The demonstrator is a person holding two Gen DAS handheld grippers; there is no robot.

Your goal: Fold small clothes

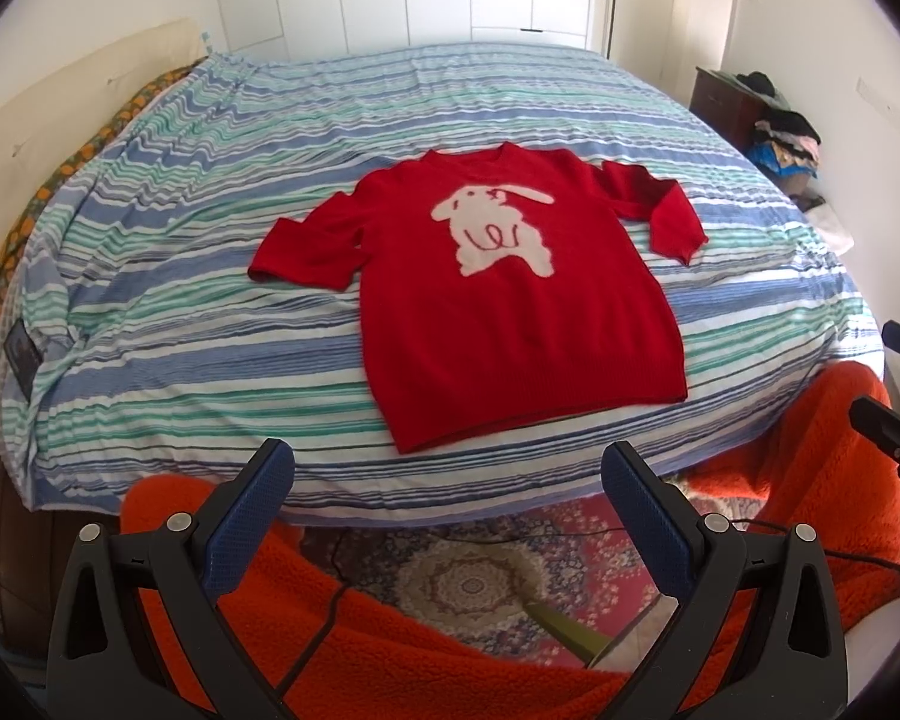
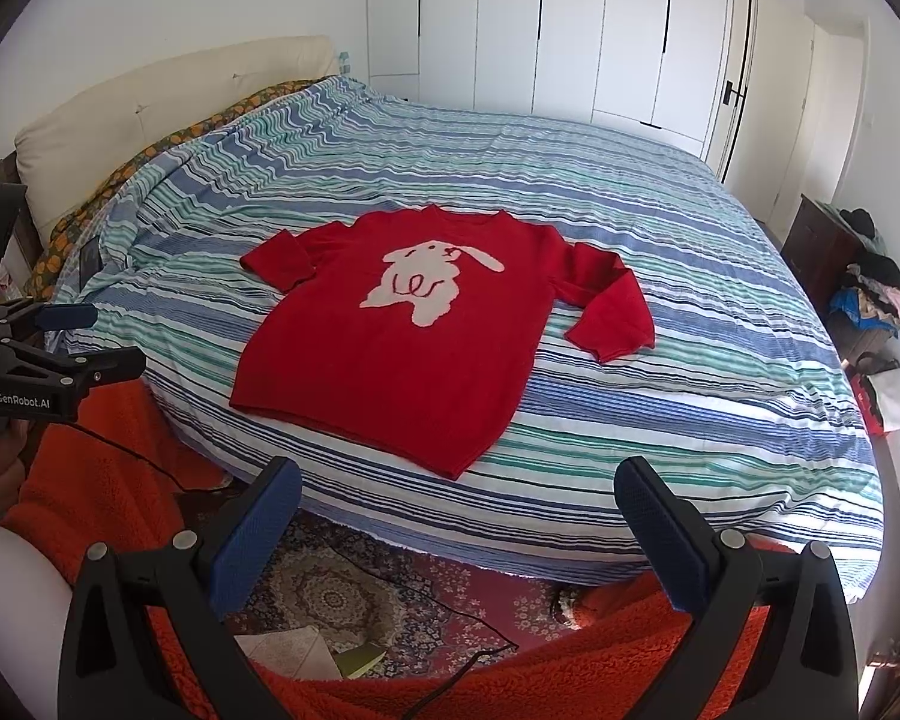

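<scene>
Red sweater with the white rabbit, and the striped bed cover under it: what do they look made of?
Red sweater with the white rabbit: looks like a soft matte knit, maybe wool or acrylic; ribbed hem and cuffs show, and the rabbit patch looks fuzzier. Blue, green and white striped bed cover: looks like thin woven cotton, matte, with fine wrinkles rippling the stripes. Fibre type can't be confirmed from either view.

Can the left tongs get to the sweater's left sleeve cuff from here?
Probably yes. The left tongs are open and empty off the bed's near edge, and the red sweater lies flat on the striped bedspread with nothing covering that cuff.
</scene>
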